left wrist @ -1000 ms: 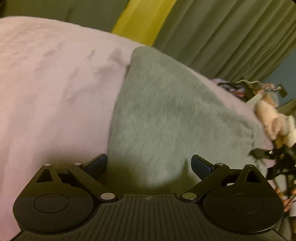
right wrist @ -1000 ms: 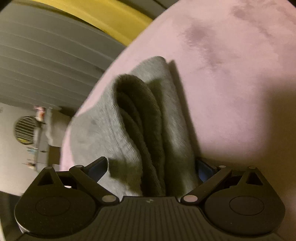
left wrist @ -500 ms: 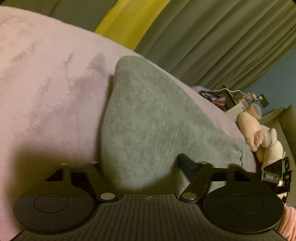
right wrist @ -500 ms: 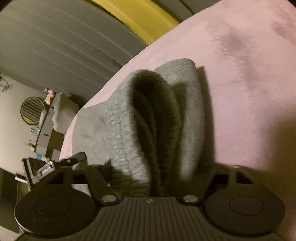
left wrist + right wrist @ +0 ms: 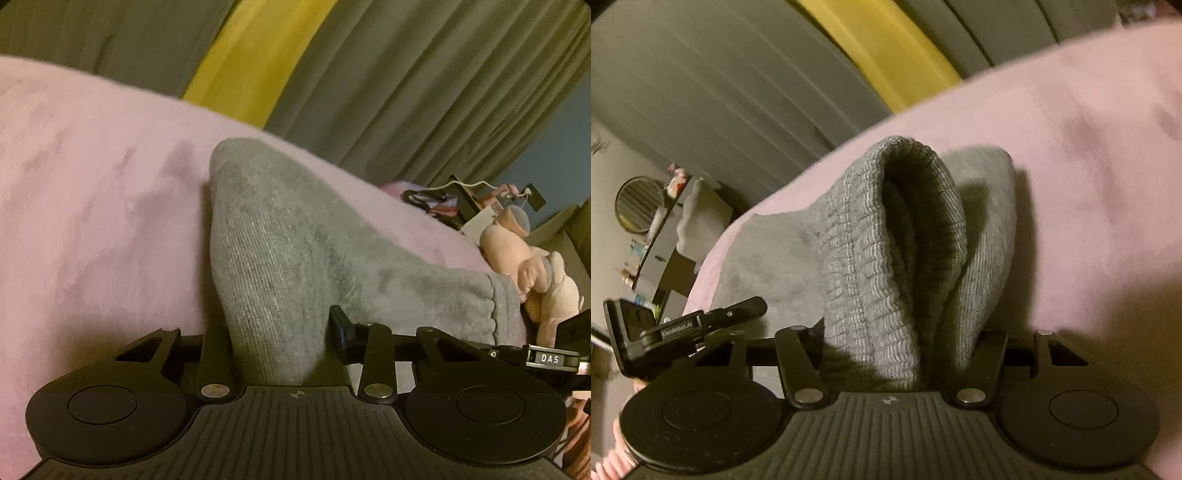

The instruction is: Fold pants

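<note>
Grey pants [image 5: 280,251] lie folded on a pink blanket [image 5: 92,221], one end raised into both grippers. The left gripper [image 5: 280,332] has just been closing and is clamped on a plain fold of the cloth, its jaws narrowed against the fabric. The right gripper [image 5: 901,339] has also just been closing and pinches the ribbed waistband [image 5: 871,280], the stacked layers filling the gap between its fingers. Left of the pants the blanket runs wide and bare; beyond them it ends near grey curtains [image 5: 406,92] with a yellow strip [image 5: 251,62]. A pink plush toy [image 5: 524,258] sits past the pants' far end, beside blurred clutter. The near edge of the pants is hidden behind the gripper bodies.
</note>
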Demonstrator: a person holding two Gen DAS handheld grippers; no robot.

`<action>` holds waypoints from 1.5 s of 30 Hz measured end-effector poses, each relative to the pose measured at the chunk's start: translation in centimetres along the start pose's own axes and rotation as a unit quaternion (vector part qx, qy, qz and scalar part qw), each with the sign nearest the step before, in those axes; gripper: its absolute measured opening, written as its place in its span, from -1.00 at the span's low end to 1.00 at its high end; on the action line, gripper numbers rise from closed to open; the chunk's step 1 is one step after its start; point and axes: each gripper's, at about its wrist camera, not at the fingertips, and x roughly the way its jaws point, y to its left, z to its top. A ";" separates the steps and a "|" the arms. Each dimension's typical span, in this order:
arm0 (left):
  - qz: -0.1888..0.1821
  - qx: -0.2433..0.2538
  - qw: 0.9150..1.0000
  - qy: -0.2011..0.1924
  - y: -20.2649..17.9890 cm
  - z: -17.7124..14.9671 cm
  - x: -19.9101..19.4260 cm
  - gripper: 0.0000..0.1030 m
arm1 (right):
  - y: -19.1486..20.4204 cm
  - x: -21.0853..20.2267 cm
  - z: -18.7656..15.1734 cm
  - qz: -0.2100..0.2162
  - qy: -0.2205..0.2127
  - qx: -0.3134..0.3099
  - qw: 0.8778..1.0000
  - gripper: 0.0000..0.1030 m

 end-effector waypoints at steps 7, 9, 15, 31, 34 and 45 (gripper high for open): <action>-0.010 0.001 1.000 -0.023 -1.9 2.7 -0.7 -0.26 | 1.6 -1.7 3.1 0.008 -0.040 -0.016 0.999 0.07; -0.015 -0.009 1.000 -0.014 -1.7 3.5 -0.2 -0.20 | 1.2 -2.0 4.0 0.000 -0.043 -0.010 0.999 0.07; 0.243 0.001 0.968 -0.060 -1.3 3.3 0.9 0.49 | 0.8 -1.7 4.8 -0.183 -0.094 -0.053 0.977 0.53; 0.233 0.117 0.965 -0.024 -5.4 -6.2 -2.5 0.89 | 4.6 -1.3 -3.9 -0.238 -0.033 -0.120 0.963 0.92; 0.228 0.108 0.967 -0.027 -5.3 -7.0 -3.2 0.89 | 4.9 -3.1 -4.1 -0.228 -0.069 -0.118 0.964 0.92; 0.242 0.068 0.967 -0.040 -5.0 -8.0 -3.6 0.97 | 5.6 -1.2 -5.8 -0.282 -0.020 -0.129 0.951 0.92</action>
